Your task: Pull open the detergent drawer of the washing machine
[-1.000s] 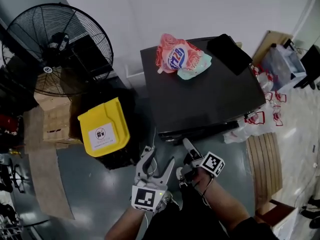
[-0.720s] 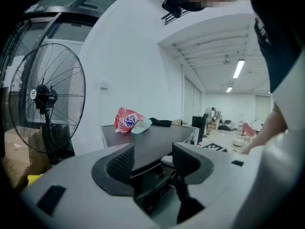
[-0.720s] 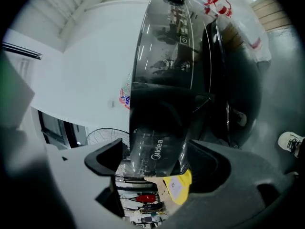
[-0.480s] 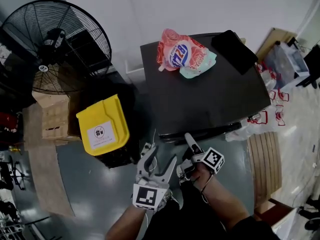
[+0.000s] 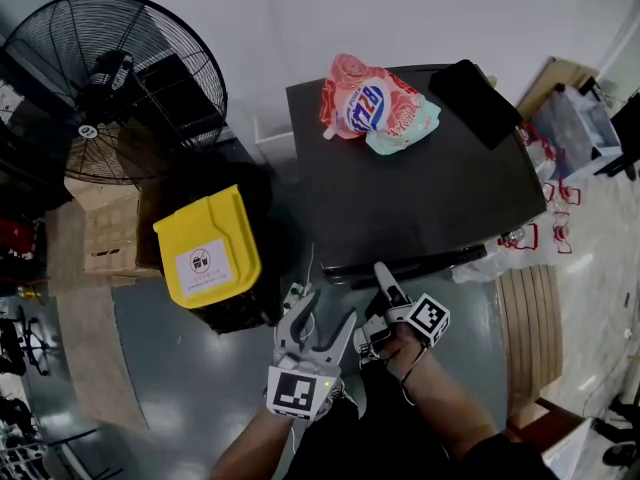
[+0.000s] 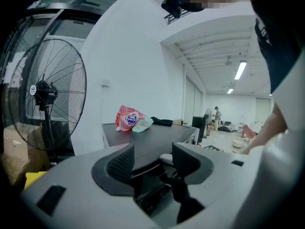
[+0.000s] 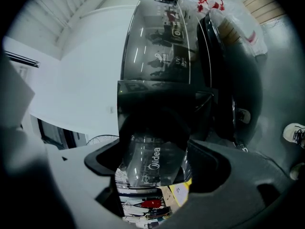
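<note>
Detergent drawer (image 7: 153,152) shows in the right gripper view as a glossy dark panel printed "Midea", set in the top corner of the washing machine (image 5: 420,193) front, on the side nearest the pedestal fan (image 5: 110,78). How far out it stands I cannot tell. In the head view it is hidden under the machine's front edge.

The right gripper (image 5: 378,303) is rolled onto its side, its marker cube facing up and outward, with its tip right at the machine's front edge. Its jaws stand wide apart with the Midea panel framed between them, and the pads show no press on anything.

The left gripper (image 5: 322,313) hangs just beside it, on the fan side, a little back from the machine. Its jaws are also spread and hold nothing; its own view looks across the machine's dark top.

On that top, toward the wall, lies a red-and-white detergent refill pouch (image 5: 372,103) with a pale green one against it, and near the far corner a flat black pouch (image 5: 478,88). A yellow bin (image 5: 205,248) stands on the floor between the fan and the machine, with cardboard boxes (image 5: 100,233) beside it.
</note>
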`<state>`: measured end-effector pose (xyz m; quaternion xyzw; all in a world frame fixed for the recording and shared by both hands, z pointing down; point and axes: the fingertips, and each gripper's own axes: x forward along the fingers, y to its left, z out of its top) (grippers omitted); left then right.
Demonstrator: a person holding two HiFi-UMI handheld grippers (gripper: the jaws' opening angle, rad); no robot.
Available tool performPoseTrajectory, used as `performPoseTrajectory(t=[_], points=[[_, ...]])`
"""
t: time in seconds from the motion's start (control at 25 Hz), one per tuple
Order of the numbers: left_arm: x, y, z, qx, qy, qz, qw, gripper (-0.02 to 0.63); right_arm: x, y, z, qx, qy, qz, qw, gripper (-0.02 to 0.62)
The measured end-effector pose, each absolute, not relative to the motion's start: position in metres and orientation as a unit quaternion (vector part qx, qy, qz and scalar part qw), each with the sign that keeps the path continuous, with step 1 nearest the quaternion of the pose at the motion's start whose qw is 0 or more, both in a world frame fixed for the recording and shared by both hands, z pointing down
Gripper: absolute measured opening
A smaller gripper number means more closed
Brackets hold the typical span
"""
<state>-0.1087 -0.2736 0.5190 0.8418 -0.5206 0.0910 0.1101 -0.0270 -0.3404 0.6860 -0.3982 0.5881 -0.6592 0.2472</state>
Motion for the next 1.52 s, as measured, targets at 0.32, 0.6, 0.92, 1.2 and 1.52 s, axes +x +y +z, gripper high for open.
performPoseTrajectory(t=[0.32, 0.6, 0.92, 1.2, 1.52], points=[[-0.106, -0.269, 0.513, 0.844, -0.519, 0.09, 0.107, 0.227, -0.026, -0.338, 0.685, -0.405, 0.583, -0.662, 0.243, 0.425], [-0.105, -0.263, 0.509, 0.843, -0.519, 0.093, 0.106, 0.227, -0.026, -0.331, 0.684, -0.404, 0.582, -0.664, 0.24, 0.422], [-0.103, -0.253, 0.508, 0.844, -0.517, 0.088, 0.109, 0.228, -0.022, -0.315, 0.683, -0.407, 0.577, -0.665, 0.245, 0.419], [-0.097, -0.238, 0.504, 0.851, -0.508, 0.087, 0.104, 0.227, -0.016, -0.295, 0.684, -0.411, 0.574, -0.664, 0.246, 0.41], [-0.093, -0.216, 0.501, 0.856, -0.499, 0.089, 0.097, 0.227, -0.007, -0.267, 0.686, -0.416, 0.565, -0.668, 0.247, 0.402]])
